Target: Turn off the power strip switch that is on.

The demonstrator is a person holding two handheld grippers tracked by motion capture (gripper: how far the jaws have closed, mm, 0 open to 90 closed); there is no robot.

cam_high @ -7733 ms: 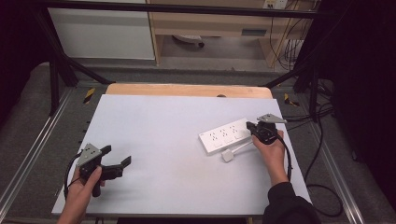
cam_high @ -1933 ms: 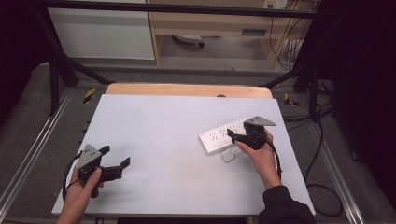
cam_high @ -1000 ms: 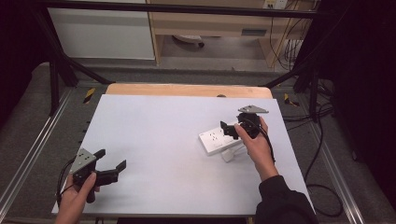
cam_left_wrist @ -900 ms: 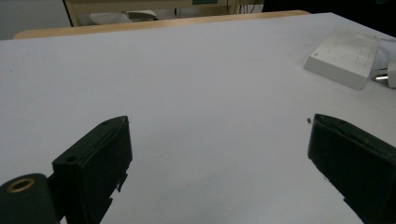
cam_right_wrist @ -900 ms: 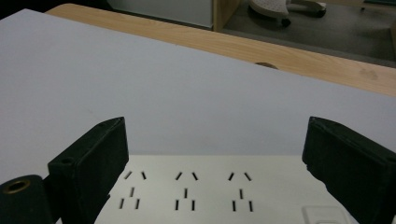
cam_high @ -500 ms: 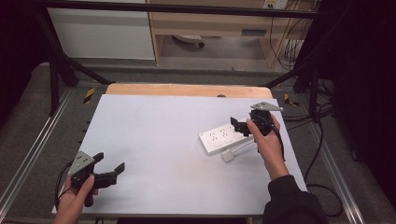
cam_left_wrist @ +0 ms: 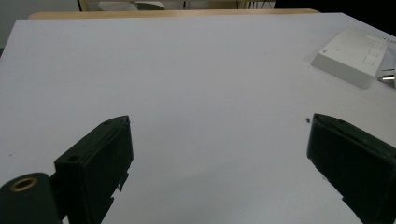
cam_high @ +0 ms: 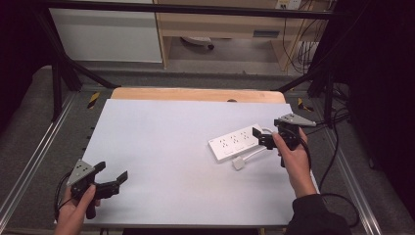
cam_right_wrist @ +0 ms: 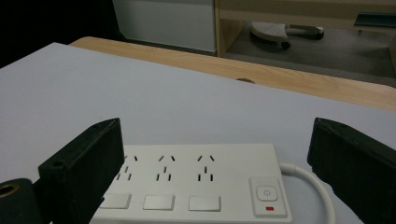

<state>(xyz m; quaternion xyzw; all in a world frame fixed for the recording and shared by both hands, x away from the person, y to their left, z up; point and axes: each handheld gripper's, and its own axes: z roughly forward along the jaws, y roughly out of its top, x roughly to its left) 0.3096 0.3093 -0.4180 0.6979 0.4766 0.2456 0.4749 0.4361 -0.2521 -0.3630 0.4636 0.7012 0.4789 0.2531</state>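
Note:
A white power strip lies flat at the right of the white table, with its white cable curling to a white plug just in front of it. My right gripper hovers open at the strip's right end, one jaw on each side of it. The right gripper view looks along the strip, showing three sockets, three switches and a power button between my open right gripper. My left gripper stands open and holds nothing at the near left corner. The left gripper view shows the strip far off to the right.
A bare wooden strip runs along the table's far edge. Metal frame rails flank the table on both sides. Black cables trail off the right edge. The table's middle is bare white surface.
My right gripper swung left over the strip's middle, then came back to its right end. The left hand slid slightly toward the near left corner, still open.

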